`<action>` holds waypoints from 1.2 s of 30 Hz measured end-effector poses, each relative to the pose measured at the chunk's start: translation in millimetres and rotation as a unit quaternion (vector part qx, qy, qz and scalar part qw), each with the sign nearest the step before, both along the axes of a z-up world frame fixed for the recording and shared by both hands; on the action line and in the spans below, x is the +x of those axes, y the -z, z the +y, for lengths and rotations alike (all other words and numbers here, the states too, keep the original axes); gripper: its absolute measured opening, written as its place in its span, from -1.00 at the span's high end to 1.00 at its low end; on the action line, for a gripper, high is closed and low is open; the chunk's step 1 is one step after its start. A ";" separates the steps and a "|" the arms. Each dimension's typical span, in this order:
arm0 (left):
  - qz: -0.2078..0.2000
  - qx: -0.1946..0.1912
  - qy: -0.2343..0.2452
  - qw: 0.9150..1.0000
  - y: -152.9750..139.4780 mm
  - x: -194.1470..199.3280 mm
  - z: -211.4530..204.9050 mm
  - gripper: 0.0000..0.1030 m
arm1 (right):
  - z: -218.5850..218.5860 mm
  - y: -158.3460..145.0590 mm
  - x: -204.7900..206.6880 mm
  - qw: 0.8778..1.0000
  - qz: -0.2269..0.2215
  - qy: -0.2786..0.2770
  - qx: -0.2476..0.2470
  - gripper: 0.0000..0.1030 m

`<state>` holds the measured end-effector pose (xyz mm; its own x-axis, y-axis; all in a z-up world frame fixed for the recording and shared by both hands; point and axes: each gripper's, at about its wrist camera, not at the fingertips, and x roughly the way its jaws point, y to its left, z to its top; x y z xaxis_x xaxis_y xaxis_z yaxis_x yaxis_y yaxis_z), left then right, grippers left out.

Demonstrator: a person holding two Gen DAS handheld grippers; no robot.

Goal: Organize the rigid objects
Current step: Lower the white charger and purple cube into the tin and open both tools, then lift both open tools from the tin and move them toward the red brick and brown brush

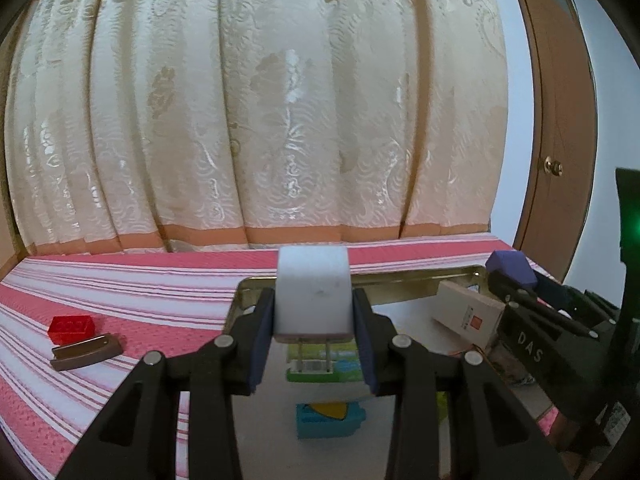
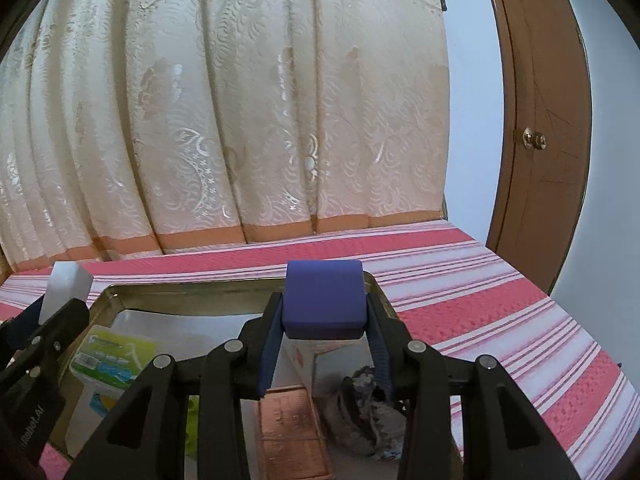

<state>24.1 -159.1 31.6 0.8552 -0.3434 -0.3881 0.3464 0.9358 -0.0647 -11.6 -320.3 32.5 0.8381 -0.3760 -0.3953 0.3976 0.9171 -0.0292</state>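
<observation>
The left hand-held gripper [image 1: 313, 344] is closed on a white plug adapter [image 1: 313, 294]; both pads press its sides and two metal prongs point down from its base. The right hand-held gripper [image 2: 324, 350] is closed on a blue block [image 2: 323, 300], pads against its left and right faces. Both grippers hang above a shallow metal tray [image 1: 400, 280] that rests on the tabletop.

Inside the tray, nearest the left gripper, lies a blue box with a yellow mark [image 1: 330, 420]. Just beyond it lies a green packet [image 1: 320, 364]. At the right side of the tray lie a copper-coloured slab [image 2: 292, 428], a grey crumpled lump [image 2: 360, 416] and a white carton with a red square [image 1: 468, 314].

To the left of the tray, on the red and white striped cloth [image 1: 120, 280], a brown curved piece [image 1: 86, 354] lies just in front of a red toy brick [image 1: 72, 326].

At the far edge hangs a cream patterned curtain [image 1: 260, 100]. A brown door with a round knob [image 2: 536, 140] stands at the far right.
</observation>
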 end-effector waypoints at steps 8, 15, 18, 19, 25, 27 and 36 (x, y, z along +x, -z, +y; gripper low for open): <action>0.020 0.026 -0.002 0.999 9.0 6.2 -16.6 0.29 | 2.3 7.6 10.2 1.000 0.030 -0.007 -0.001 0.17; 0.029 0.042 -0.009 0.999 13.7 8.8 -19.9 0.29 | 2.9 13.4 14.2 0.999 0.047 -0.013 0.006 0.17; 0.030 0.043 -0.008 0.999 14.2 9.8 -21.4 0.29 | 4.0 14.0 14.5 0.999 0.047 -0.015 0.003 0.17; 0.030 0.044 -0.008 0.999 14.2 10.6 -22.5 0.29 | 4.9 14.0 15.2 0.999 0.047 -0.016 0.002 0.17; 0.040 0.050 -0.011 0.998 15.2 17.4 -25.1 0.14 | 9.4 14.3 15.0 0.998 0.038 -0.044 0.016 0.01; 0.043 0.043 -0.022 0.998 16.5 18.2 -25.5 -0.04 | 9.2 14.3 14.4 0.998 0.036 -0.042 0.022 -0.05; 0.025 -0.007 -0.068 0.997 9.1 18.0 -6.0 -0.98 | -3.3 10.6 7.2 0.996 -0.002 -0.040 0.077 -0.46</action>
